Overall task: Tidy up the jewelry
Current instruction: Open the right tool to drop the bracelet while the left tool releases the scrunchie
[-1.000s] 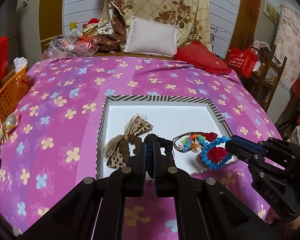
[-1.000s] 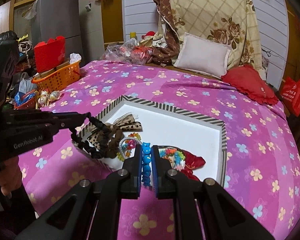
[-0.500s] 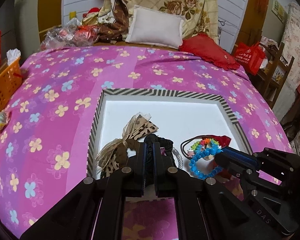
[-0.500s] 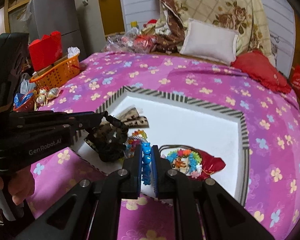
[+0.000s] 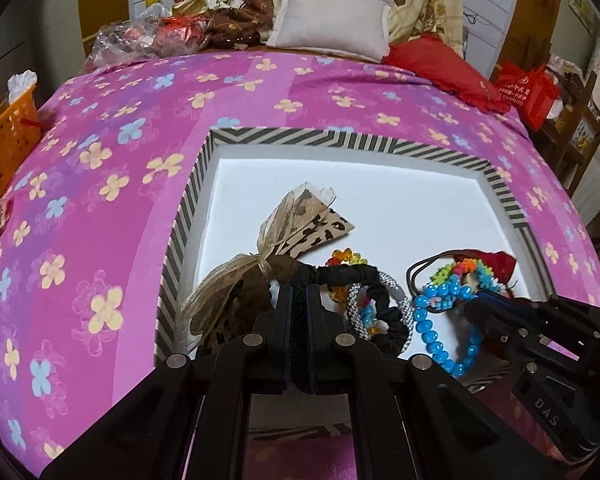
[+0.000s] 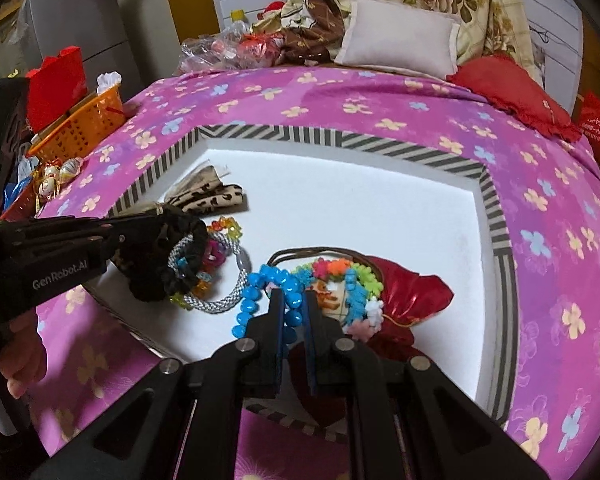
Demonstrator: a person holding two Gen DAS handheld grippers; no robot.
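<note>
A white tray with a striped rim (image 5: 284, 136) (image 6: 340, 140) lies on the pink flowered bedspread. My left gripper (image 5: 299, 292) (image 6: 156, 224) is shut on a black scrunchie (image 5: 364, 276) (image 6: 180, 256), held low over the tray's near left part. My right gripper (image 6: 293, 300) (image 5: 476, 304) is shut on a blue bead bracelet (image 6: 268, 284) (image 5: 432, 328), low over the tray. In the tray lie a leopard-print bow (image 5: 300, 224) (image 6: 208, 196), a grey woven bracelet (image 6: 236, 284), coloured beads (image 5: 342, 258) and a colourful hair tie on a red pouch (image 6: 404, 292) (image 5: 496, 264).
An orange basket (image 6: 80, 124) (image 5: 4, 136) stands at the bed's left edge, with shell ornaments (image 6: 56, 176) beside it. A white pillow (image 5: 332, 20) and a red cushion (image 6: 512, 92) lie at the far end. A red bag (image 5: 528, 92) stands to the right.
Both grippers have moved forward and down over the tray with the scrunchie and the blue bracelet still held. The held items now hang close above the other jewelry.
</note>
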